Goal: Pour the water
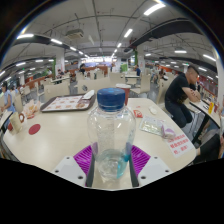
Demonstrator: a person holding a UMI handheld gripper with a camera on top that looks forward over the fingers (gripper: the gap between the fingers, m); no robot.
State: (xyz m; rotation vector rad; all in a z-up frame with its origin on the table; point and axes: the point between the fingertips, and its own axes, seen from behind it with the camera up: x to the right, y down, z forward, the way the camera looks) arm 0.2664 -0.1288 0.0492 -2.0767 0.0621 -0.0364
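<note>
Water bottle (110, 133), blue cap on, stands upright between the gripper (111, 160) fingers, whose pink pads (84, 158) appear to pinch its lower body, probably to lift it for pouring. Beyond it on the pale table (60, 135) lies a tray (68, 102).

Bottle (110, 140): clear plastic, blue cap (111, 98). Fingers (82, 160): pink-magenta pads with a fine grid pattern, white housing. Table (60, 135): pale cream. Tray (66, 103): dark red-brown with a light sheet on it. Small red disc (34, 128) on the table. Person (181, 95): black top. Ceiling: dark with white strip lights.
</note>
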